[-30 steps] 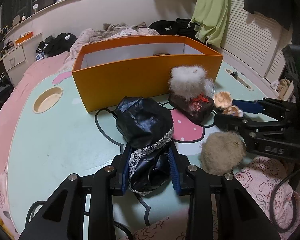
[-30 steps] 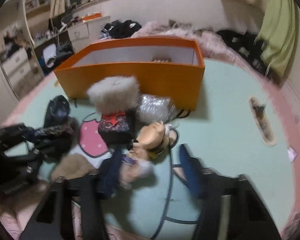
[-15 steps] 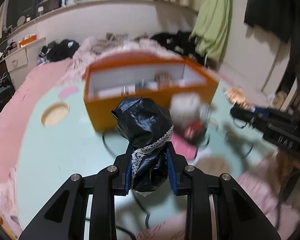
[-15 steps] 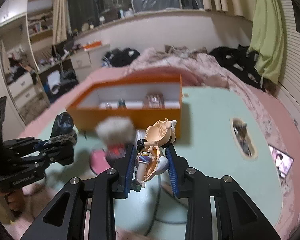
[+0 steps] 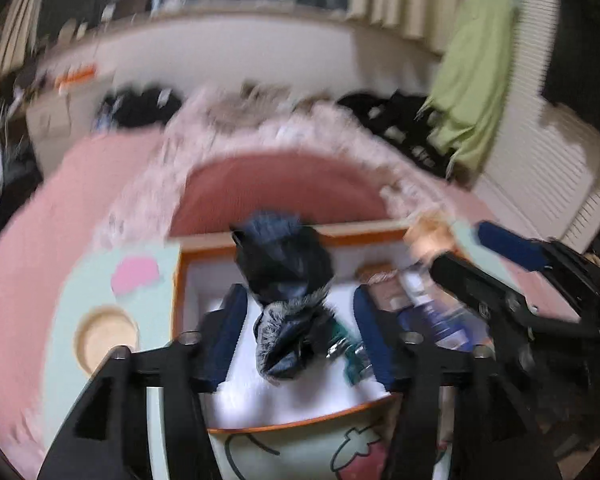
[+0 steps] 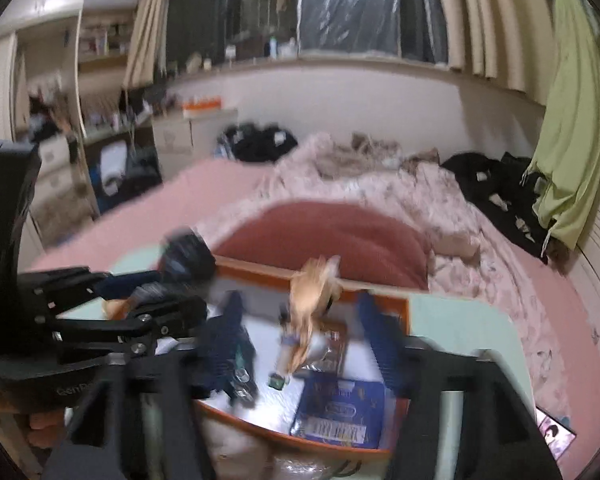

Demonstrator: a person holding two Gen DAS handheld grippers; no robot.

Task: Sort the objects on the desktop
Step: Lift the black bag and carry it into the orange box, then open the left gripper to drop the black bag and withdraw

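Two grippers above orange box (image 5: 188,264), both releasing; left gripper (image 5: 296,334) jaws opening, black lace-trimmed pouch (image 5: 286,280) loose between them, pads clear; right gripper (image 6: 300,338) jaws opening around tan doll figure (image 6: 312,292), blurred, at 12 o'clock over box interior; next: withdraw both, fetch remaining surface items.
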